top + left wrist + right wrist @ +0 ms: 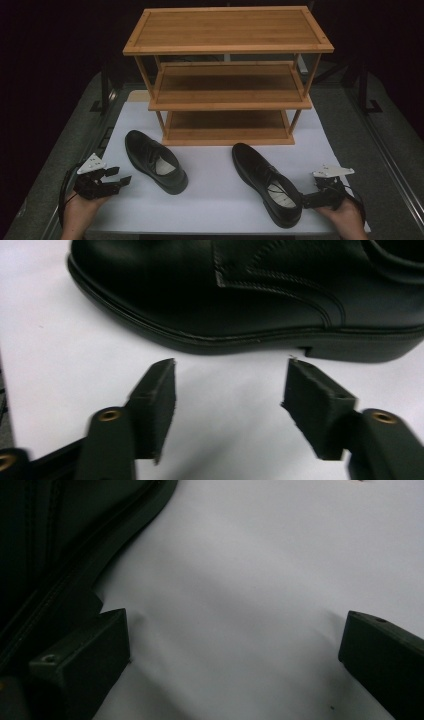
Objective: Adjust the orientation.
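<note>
Two black leather lace-up shoes lie on a white mat point(210, 202). The left shoe point(155, 161) sits just right of my left gripper point(120, 176). In the left gripper view the jaws stand apart over bare mat, my left gripper point(232, 387) open, and the shoe's side point(250, 290) lies a short way beyond the tips. The right shoe point(267, 182) lies beside my right gripper point(306, 200). My right gripper point(235, 645) is open wide, its left jaw close against the shoe's sole point(60, 545), with nothing between the jaws.
A three-tier bamboo shoe rack point(227, 75) stands at the back of the mat, its shelves bare. The grey table point(360, 145) flanks the mat on both sides. A person's hands hold both grippers at the near edge.
</note>
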A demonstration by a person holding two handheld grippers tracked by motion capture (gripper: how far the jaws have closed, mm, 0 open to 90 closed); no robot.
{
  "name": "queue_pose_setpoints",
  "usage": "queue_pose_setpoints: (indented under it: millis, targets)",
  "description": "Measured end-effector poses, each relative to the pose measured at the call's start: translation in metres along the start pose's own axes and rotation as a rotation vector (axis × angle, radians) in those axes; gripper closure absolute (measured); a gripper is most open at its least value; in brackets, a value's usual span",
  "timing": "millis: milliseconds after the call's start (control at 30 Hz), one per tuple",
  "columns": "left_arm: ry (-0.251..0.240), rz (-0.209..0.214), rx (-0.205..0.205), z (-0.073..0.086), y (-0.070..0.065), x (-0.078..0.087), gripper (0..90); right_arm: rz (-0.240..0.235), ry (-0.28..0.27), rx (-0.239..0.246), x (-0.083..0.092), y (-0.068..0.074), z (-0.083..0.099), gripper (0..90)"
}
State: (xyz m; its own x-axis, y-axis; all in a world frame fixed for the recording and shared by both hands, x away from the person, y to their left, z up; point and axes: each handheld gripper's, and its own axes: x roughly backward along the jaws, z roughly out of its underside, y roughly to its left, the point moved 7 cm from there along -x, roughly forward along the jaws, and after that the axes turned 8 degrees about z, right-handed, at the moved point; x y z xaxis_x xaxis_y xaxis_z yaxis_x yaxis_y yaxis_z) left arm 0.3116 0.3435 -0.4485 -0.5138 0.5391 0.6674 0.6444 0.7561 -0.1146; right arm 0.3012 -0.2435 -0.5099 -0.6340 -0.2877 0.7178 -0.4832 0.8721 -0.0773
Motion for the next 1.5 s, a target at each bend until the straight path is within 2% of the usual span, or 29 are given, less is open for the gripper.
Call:
queue_pose_setpoints:
  millis: [100,133,167,233,267,333,433,700,933,1033,1100,1367,1433,1500]
  targets:
    - [-0.011,-0.009,0.0,-0.005,0.005,0.002,55.5,0.0,-0.003,0.003,0.0,0.0,0.0,0.0]
    - [-0.012,-0.012,0.004,-0.008,0.007,0.002,55.5,0.0,0.0,0.0,0.0,0.0,0.0,0.0]
    - [-0.015,-0.014,0.005,-0.011,0.008,0.002,63.1,0.0,0.0,-0.001,0.0,0.0,0.0,0.0]
    - [-0.007,-0.015,0.003,-0.015,0.012,0.001,66.4,0.0,0.0,-0.001,0.0,0.0,0.0,0.0]
    - [-0.013,-0.021,0.003,-0.02,0.015,0.0,74.9,0.0,0.0,-0.001,0.0,0.0,0.0,0.0]
    - [-0.012,-0.029,0.003,-0.024,0.018,0.0,78.3,0.0,0.0,-0.001,0.0,0.0,0.0,0.0]
    - [-0.004,-0.032,0.001,-0.03,0.024,-0.002,89.9,0.0,-0.001,-0.001,0.0,0.0,0.0,0.0]
    - [-0.002,-0.048,0.008,-0.049,0.042,-0.008,90.0,-0.001,-0.001,0.0,0.0,0.0,0.0,0.0]
    - [-0.031,-0.047,0.02,-0.071,0.061,-0.012,90.0,0.0,-0.001,-0.001,0.0,0.0,0.0,0.0]
    - [-0.038,-0.066,0.019,-0.083,0.073,-0.015,90.0,-0.001,-0.001,-0.002,0.0,0.0,0.0,0.0]
    - [-0.038,-0.073,0.017,-0.086,0.077,-0.017,90.0,0.0,-0.002,-0.001,0.0,0.0,0.0,0.0]
    - [-0.011,-0.11,0.008,-0.098,0.099,-0.035,90.0,0.0,-0.002,-0.001,0.0,0.0,0.0,0.0]
    - [0.016,-0.143,-0.002,-0.099,0.107,-0.044,90.0,0.0,-0.002,-0.001,0.0,0.0,0.0,0.0]
    - [0.018,-0.15,0.001,-0.099,0.113,-0.05,90.0,-0.001,-0.002,-0.002,0.0,0.0,0.0,0.0]
